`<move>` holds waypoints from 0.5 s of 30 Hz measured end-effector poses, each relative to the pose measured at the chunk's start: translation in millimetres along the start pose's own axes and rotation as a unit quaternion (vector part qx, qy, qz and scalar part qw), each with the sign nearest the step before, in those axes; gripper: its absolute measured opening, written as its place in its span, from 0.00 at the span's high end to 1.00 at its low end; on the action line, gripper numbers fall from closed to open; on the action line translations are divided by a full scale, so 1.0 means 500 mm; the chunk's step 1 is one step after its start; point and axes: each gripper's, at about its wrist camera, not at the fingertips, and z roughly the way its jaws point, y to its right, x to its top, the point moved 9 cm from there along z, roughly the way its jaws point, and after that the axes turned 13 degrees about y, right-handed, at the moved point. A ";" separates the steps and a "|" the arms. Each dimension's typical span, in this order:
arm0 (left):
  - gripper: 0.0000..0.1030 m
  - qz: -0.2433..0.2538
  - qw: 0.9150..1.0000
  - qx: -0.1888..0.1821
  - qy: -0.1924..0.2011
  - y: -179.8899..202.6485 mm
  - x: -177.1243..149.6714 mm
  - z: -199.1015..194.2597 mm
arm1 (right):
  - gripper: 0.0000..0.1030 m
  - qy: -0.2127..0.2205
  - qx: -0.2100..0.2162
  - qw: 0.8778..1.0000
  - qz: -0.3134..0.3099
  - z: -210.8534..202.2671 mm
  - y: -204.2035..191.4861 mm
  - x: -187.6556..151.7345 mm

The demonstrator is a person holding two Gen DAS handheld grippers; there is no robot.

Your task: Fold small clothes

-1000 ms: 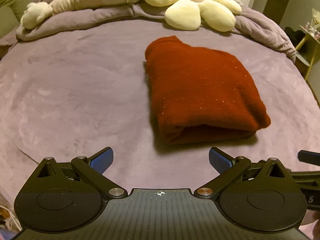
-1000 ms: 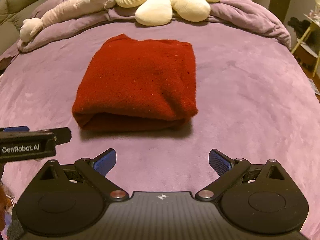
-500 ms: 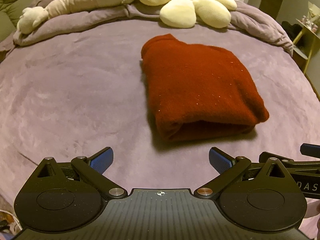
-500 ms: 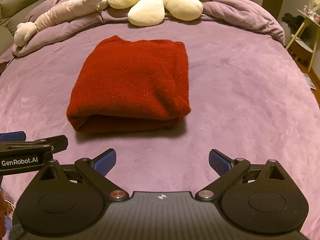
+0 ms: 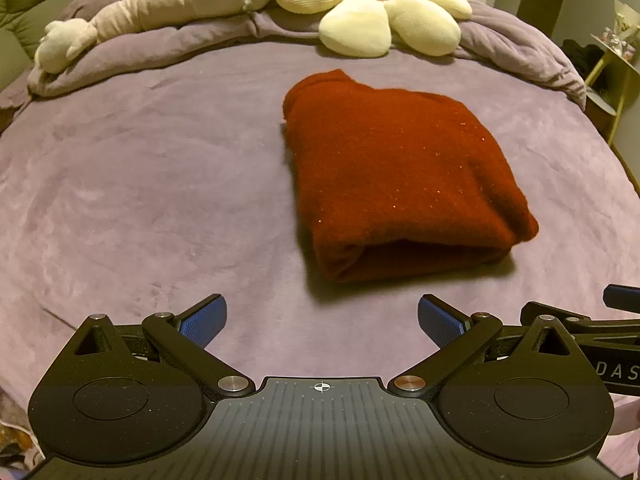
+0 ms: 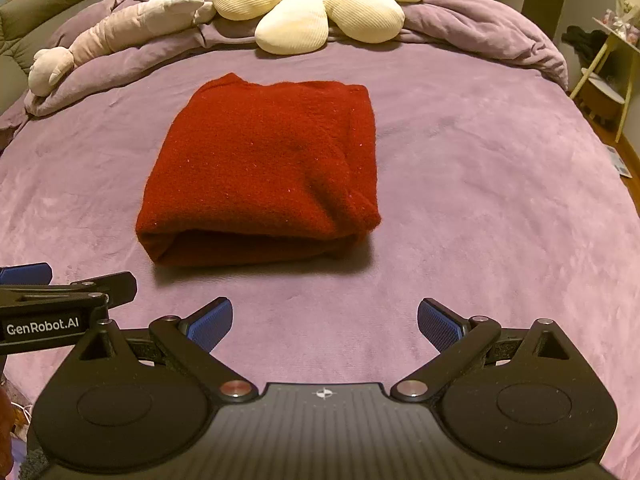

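A dark red knitted garment (image 5: 400,176) (image 6: 264,168) lies folded into a thick rectangle on the purple bedspread (image 5: 140,184) (image 6: 480,200), its folded edge facing me. My left gripper (image 5: 322,318) is open and empty, hovering short of the garment's near left corner. My right gripper (image 6: 325,320) is open too, a little back from the garment's near edge, holding nothing. Part of the left gripper (image 6: 48,300) shows at the left edge of the right wrist view. The right gripper's body (image 5: 592,332) shows at the right edge of the left wrist view.
A cream flower-shaped cushion (image 5: 372,4) (image 6: 316,0) and a long pale plush toy (image 5: 152,12) (image 6: 116,36) lie on a bunched purple duvet (image 6: 480,28) at the far end. A small yellow-legged side table (image 6: 612,72) stands off the bed's right side.
Both grippers have drawn back slightly from the folded garment and stayed open. The garment has not moved.
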 end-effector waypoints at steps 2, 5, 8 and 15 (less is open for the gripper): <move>0.00 0.000 1.000 0.001 -0.001 0.001 -0.001 -0.001 | 0.04 0.000 0.001 1.000 0.001 0.000 0.000 0.000; 0.00 0.000 1.000 -0.001 -0.002 0.002 -0.002 -0.001 | 0.04 0.001 0.002 1.000 0.001 -0.001 0.001 0.000; 0.00 0.000 1.000 0.000 -0.004 0.003 -0.004 0.001 | 0.04 0.002 0.002 1.000 0.004 -0.003 -0.002 0.001; 0.00 0.005 1.000 0.002 -0.004 0.007 -0.004 0.001 | 0.04 0.002 -0.001 1.000 0.008 0.000 -0.001 0.002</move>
